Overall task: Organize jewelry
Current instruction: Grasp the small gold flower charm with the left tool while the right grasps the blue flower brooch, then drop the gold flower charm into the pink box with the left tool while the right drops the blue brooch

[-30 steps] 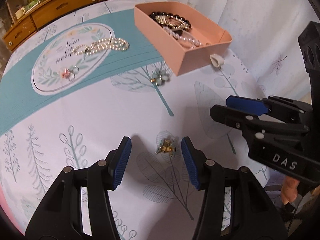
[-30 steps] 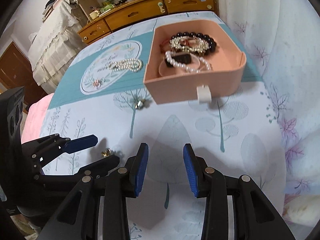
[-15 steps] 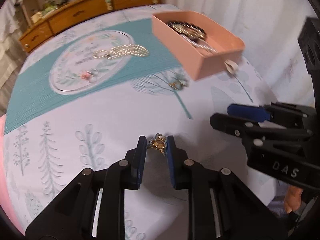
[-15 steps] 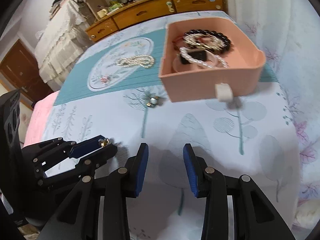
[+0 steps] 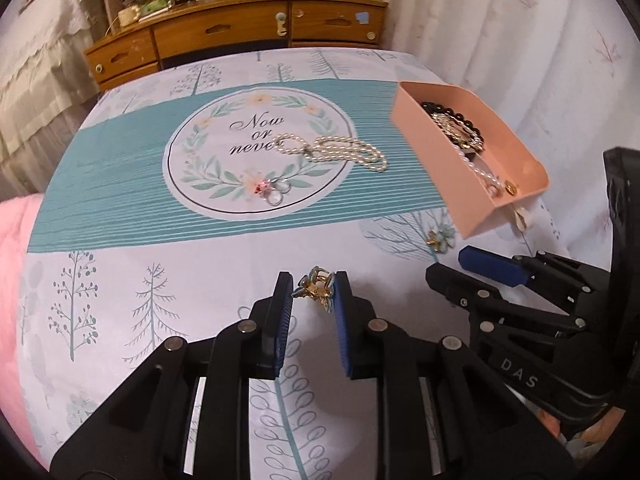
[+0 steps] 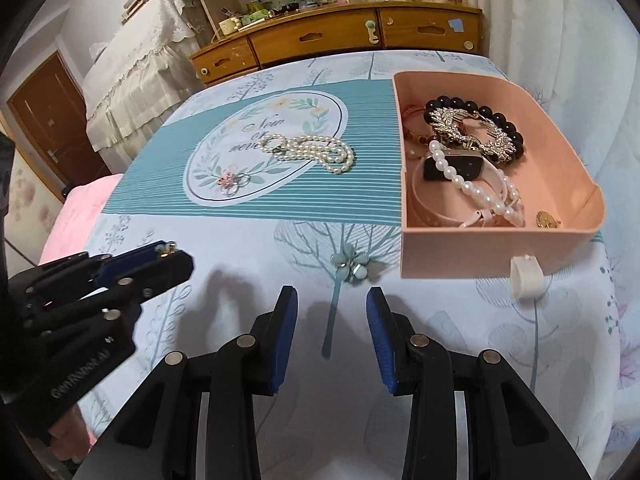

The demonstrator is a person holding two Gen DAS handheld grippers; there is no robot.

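My left gripper (image 5: 312, 292) is shut on a small gold and pale-blue earring (image 5: 316, 286), held above the bedspread; it also shows in the right wrist view (image 6: 168, 249). My right gripper (image 6: 332, 312) is open and empty, just short of a matching flower earring (image 6: 352, 266), also seen in the left wrist view (image 5: 440, 239). The pink tray (image 6: 496, 236) at right holds a black bead bracelet (image 6: 476, 114), a pearl strand, a watch and a gold piece. A pearl necklace (image 5: 336, 152) and a pink ring cluster (image 5: 270, 190) lie on the round print.
A patterned bedspread (image 5: 160, 240) covers the bed. A wooden dresser (image 5: 240, 36) stands at the far end. White curtains (image 5: 520, 40) hang at right. A pink blanket (image 5: 12, 248) lies at the left edge. The tray's white handle (image 6: 526, 276) juts towards me.
My left gripper closed on the gold earring and lifted it off the bedspread. Both grippers have tilted up, so the dresser and far bed now show.
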